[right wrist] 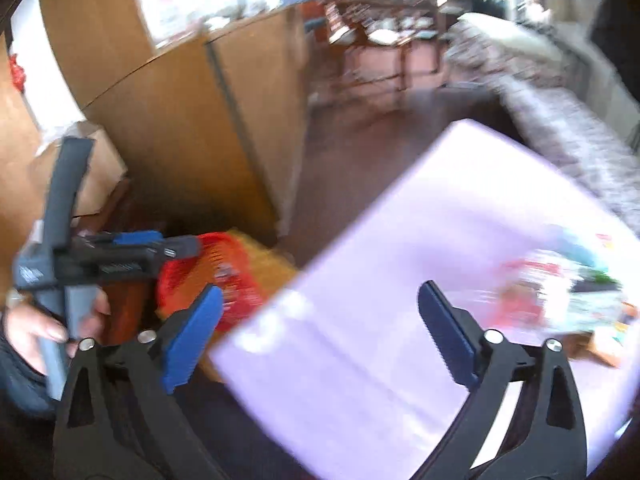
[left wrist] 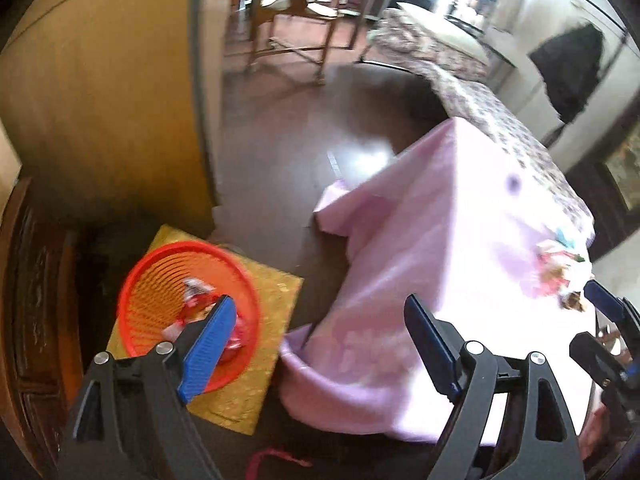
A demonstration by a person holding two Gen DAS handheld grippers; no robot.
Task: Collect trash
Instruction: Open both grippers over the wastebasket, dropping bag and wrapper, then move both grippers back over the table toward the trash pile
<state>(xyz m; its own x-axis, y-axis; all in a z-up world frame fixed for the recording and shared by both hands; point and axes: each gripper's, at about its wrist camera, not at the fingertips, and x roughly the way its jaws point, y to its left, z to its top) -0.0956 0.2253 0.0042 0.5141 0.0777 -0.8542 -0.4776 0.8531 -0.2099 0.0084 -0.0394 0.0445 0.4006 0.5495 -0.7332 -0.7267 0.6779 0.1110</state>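
At seven o'clock in the left wrist view, a round orange plastic basket (left wrist: 188, 312) with slotted, ribbed walls sits on a square golden mat (left wrist: 260, 304) of grainy weave. Crumpled red-and-white wrappers (left wrist: 198, 294) lie inside it, shiny and creased. The left gripper (left wrist: 320, 340) stands released, its blue ridged pads (left wrist: 210, 350) wide apart on black angular arms, nothing between them. One pad overlaps the basket's near rim in the picture; whether it touches cannot be told.

From three to five o'clock spreads a smooth pale-pink cloth (left wrist: 420, 264) over a table, its corner hanging in soft folds toward the dark glossy floor (left wrist: 288, 132). More trash (left wrist: 554, 268), a blurred heap of red, white and teal packets, lies on the cloth at three o'clock, well apart from the basket.

In the right wrist view the right gripper (right wrist: 320, 336) is likewise released and empty, its toothed blue pads (right wrist: 446, 336) spread over the pink cloth. The heap of packets sits at three o'clock there, smeared by blur. At nine o'clock a hand (right wrist: 36, 328) grasps the grey handle of the other gripper, with the orange basket just beyond it. A flat tan wooden cabinet (right wrist: 192, 120) stands behind.
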